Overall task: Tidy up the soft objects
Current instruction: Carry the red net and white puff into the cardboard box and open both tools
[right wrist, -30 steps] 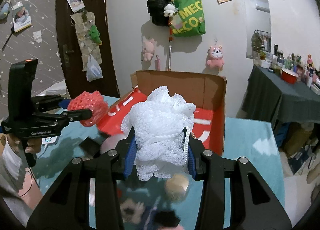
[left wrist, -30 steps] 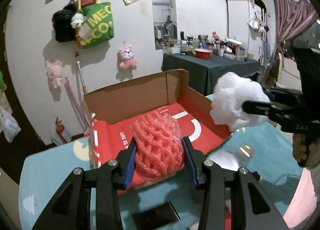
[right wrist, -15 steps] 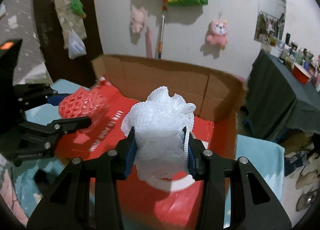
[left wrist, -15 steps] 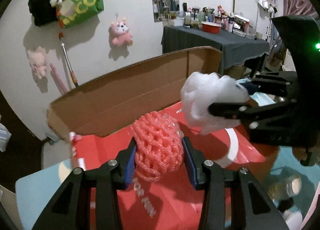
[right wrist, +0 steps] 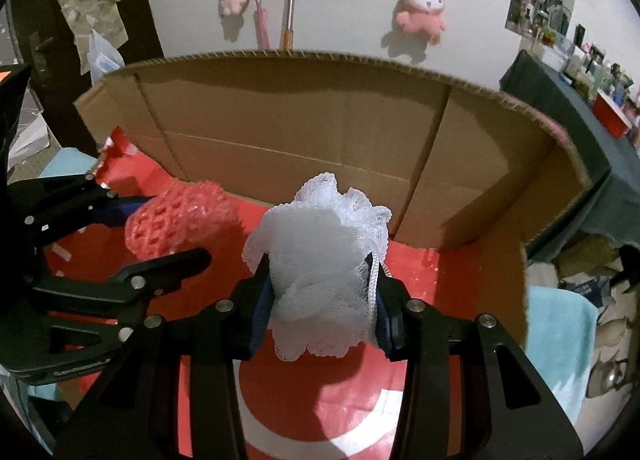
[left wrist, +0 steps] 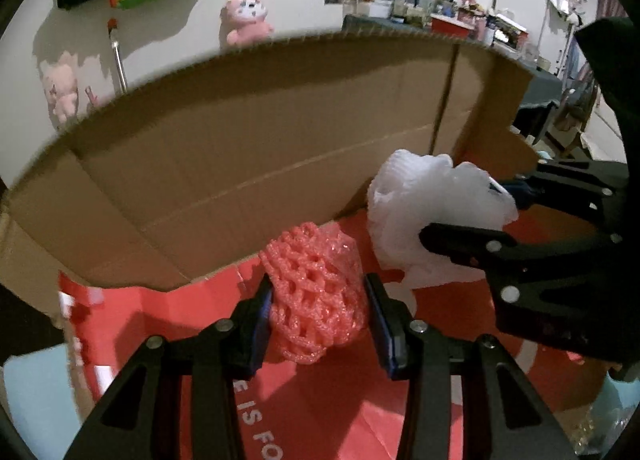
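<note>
My left gripper [left wrist: 318,314] is shut on a pink foam net [left wrist: 316,296], held low over the red floor of an open cardboard box [left wrist: 256,164]. My right gripper [right wrist: 318,300] is shut on a white mesh bath pouf [right wrist: 320,280], also inside the box [right wrist: 304,164], just right of the pink net [right wrist: 176,224]. The pouf [left wrist: 432,220] and right gripper show at the right of the left wrist view. The left gripper [right wrist: 160,228] shows at the left of the right wrist view.
The box has tall brown walls at the back and right and a red printed floor [right wrist: 304,412]. A teal cloth [right wrist: 560,328] covers the table around it. A dark cluttered table [right wrist: 580,100] stands at the far right. Plush toys [right wrist: 422,8] hang on the wall.
Both grippers have moved forward and down from above the table into the box, each still holding its object. The box walls now fill the views.
</note>
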Motion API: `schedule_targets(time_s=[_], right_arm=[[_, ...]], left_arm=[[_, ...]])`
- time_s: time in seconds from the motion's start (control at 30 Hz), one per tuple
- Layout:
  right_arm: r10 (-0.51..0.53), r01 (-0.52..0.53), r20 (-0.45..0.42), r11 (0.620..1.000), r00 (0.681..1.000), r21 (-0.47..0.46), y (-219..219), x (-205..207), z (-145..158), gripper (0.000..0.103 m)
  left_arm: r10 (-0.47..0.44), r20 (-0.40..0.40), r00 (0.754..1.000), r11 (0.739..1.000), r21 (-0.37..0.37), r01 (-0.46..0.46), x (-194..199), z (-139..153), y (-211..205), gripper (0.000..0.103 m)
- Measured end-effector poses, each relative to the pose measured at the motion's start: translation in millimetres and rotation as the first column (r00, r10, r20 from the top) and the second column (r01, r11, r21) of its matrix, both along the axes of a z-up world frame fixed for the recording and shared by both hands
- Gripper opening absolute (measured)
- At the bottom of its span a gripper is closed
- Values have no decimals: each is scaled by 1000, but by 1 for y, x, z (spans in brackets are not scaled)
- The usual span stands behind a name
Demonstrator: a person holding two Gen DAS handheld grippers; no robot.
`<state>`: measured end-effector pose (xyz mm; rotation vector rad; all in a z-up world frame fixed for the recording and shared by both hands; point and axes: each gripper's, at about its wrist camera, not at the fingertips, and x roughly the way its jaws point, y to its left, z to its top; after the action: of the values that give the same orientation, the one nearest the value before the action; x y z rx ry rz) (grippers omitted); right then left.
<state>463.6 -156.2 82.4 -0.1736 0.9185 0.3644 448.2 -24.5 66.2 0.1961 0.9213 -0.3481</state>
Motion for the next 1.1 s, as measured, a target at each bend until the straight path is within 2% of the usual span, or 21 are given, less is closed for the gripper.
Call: schedule_targets(time_s=[0.23,0.4,0.7,0.87,1.0,1.1], right_arm=[[-18,18,-24,1000,1000,-2,-1,8,-19,46],[-30,32,-49,999,998,26,-6,8,-20,51],[-34,35,-50,999,998,20,-3,8,-17,55],[-36,37,-51,999,998,17,-2,7,-18,60],[-52,54,-63,998,997,30,-8,8,-17,63],[-57,60,-65,998,996,35,-11,9,-16,64]], left_arm=[[7,8,1000,1000,28,-8,2,-6,-2,49],[9,11,1000,999,31,-9,0,-5,-1,49],[21,7,1000,999,33,-21,2,-4,-3,51],[31,9,999,999,36,-31,5,-2,-1,62],[37,13,999,999,32,-38,3,1,0,65],[48,13,999,998,35,-48,0,4,2,72]])
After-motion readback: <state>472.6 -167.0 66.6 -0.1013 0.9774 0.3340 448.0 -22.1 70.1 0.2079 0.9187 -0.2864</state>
